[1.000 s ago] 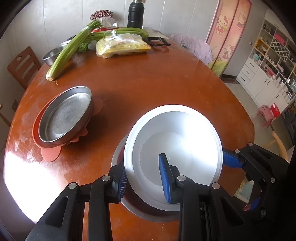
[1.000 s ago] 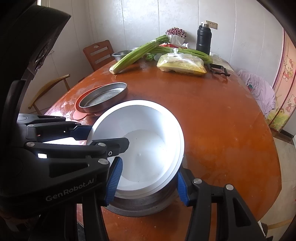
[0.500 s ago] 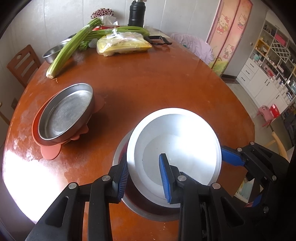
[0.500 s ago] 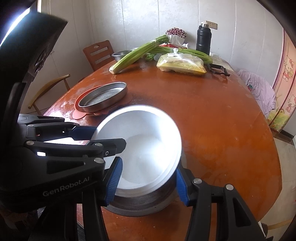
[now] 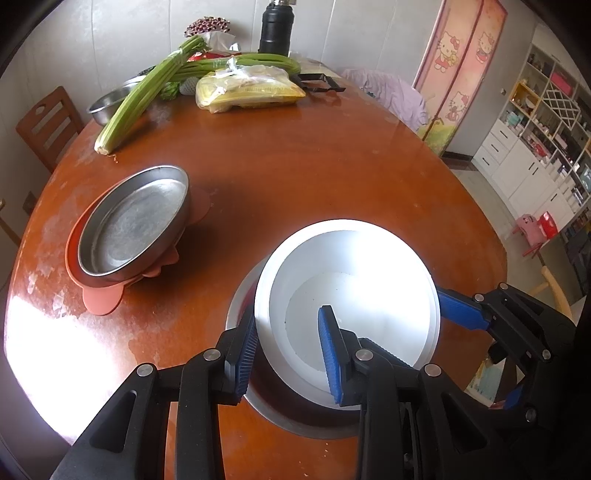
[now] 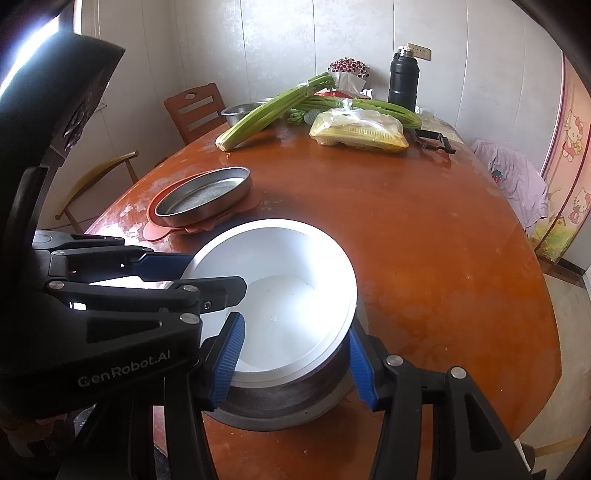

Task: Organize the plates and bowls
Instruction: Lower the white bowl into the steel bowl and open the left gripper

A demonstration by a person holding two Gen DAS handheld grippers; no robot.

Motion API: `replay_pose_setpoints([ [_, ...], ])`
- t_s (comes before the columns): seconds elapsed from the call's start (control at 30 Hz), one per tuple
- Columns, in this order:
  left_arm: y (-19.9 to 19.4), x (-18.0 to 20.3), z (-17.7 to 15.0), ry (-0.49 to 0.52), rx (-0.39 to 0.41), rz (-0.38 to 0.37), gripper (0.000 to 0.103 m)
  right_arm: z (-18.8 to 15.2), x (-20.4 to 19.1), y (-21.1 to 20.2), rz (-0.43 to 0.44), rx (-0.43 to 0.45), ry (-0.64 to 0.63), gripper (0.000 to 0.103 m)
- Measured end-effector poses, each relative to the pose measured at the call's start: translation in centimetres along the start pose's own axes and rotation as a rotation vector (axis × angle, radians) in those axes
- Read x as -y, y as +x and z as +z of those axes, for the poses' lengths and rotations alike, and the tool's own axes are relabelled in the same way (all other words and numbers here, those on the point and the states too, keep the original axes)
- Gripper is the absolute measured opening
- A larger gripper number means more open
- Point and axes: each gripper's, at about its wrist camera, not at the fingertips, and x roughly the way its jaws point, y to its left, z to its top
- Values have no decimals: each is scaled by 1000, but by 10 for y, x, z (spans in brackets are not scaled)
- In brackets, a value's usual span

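Note:
A white bowl (image 5: pixel 354 295) sits nested in a wider steel bowl (image 5: pixel 295 417) near the table's front edge; both also show in the right wrist view, the white bowl (image 6: pixel 284 295) and the steel bowl (image 6: pixel 280 402). My left gripper (image 5: pixel 290 350) is open and straddles the white bowl's near rim, one finger inside, one outside. My right gripper (image 6: pixel 295 360) is open, its fingers on either side of the stacked bowls. A steel pan (image 5: pixel 136 221) rests on an orange mat (image 5: pixel 99 299) to the left.
At the far side of the table (image 5: pixel 314 166) lie celery stalks (image 5: pixel 144 96), a bagged yellow food pack (image 5: pixel 247 92), a small steel bowl (image 5: pixel 107 103) and a black flask (image 5: pixel 277 29). Wooden chairs (image 6: pixel 195 110) stand at the left.
The white bowl has come down from a tilted, raised pose into the steel bowl. Both grippers have stayed around it.

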Motion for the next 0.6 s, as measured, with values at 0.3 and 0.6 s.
replay_pose_setpoints([
  [0.3,0,-3,-2,-14,-3,1,34,0,-1,1,-9,2,-6,54],
  [0.6,-9,-3,-3,-3,26,11,34,2,3,-3,-16,17,10,54],
])
